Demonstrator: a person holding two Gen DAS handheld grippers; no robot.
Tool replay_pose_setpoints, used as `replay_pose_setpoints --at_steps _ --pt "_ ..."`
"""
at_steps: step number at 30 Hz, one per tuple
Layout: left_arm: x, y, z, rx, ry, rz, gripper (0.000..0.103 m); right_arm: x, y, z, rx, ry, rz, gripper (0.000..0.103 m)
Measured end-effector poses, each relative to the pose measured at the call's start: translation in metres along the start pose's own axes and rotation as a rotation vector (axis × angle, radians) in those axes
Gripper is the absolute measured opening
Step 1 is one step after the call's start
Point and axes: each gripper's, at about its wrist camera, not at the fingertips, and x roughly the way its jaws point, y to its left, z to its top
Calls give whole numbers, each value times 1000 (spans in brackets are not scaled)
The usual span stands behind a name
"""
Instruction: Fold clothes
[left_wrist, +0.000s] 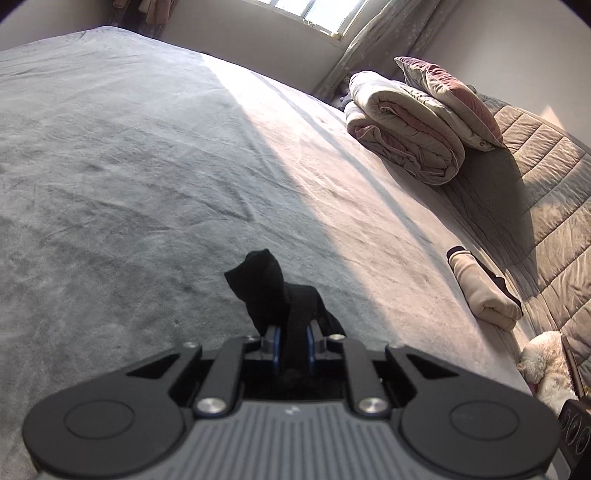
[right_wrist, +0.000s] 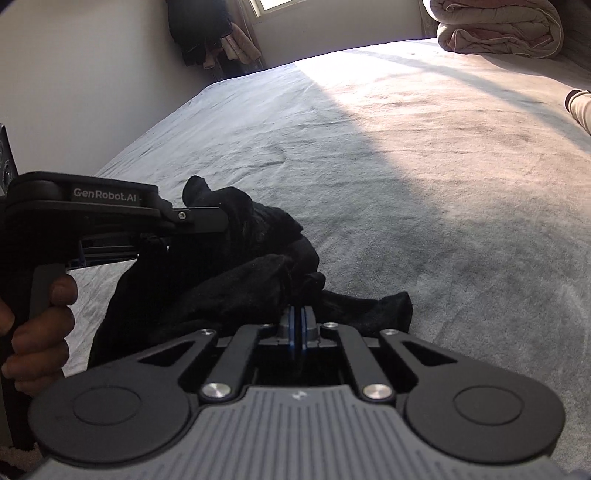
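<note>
The black garment (right_wrist: 236, 273) lies bunched on the grey bed (right_wrist: 424, 177), at about 7 o'clock of the bed in the right wrist view, in the shaded part beside the sunlit band. Both grippers have hold of it. The left gripper (left_wrist: 294, 341) has its jaws drawn narrow, with a strip of the black cloth pinched between the blue pads and a peak of it standing up just past them at 12 o'clock. The right gripper (right_wrist: 297, 325) has its pads pressed nearly together on a fold of the same garment, the rest of the cloth spreading from 9 to 2 o'clock around its tips. In the right wrist view a hand (right_wrist: 37, 328) grips the left gripper's handle at 9 o'clock. A rolled quilt (left_wrist: 406, 129) with a pillow (left_wrist: 450, 96) on it sits at the bed's far end, at 2 o'clock, and a folded beige garment (left_wrist: 480, 288) lies near the bed's edge at 3 o'clock.
</note>
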Motion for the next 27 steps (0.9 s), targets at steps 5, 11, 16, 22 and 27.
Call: replay_pose_setpoints --at_steps 5,11,16,22,27 --pt "-21 5 12 -8 -103 -11 13 -23 -18 16 42 -115 -71 4" --pt "-27 15 16 -30 -124 14 13 -43 -38 29 75 -207 -167 4" --pt "-30 18 17 -33 -125 13 13 -48 -49 32 111 -215 -164 4" --pt "-37 19 17 -48 -165 -8 13 -45 -46 32 85 -171 -117 4" --pt "-36 19 18 -48 -164 0 14 -42 -45 28 100 -148 -70 15"
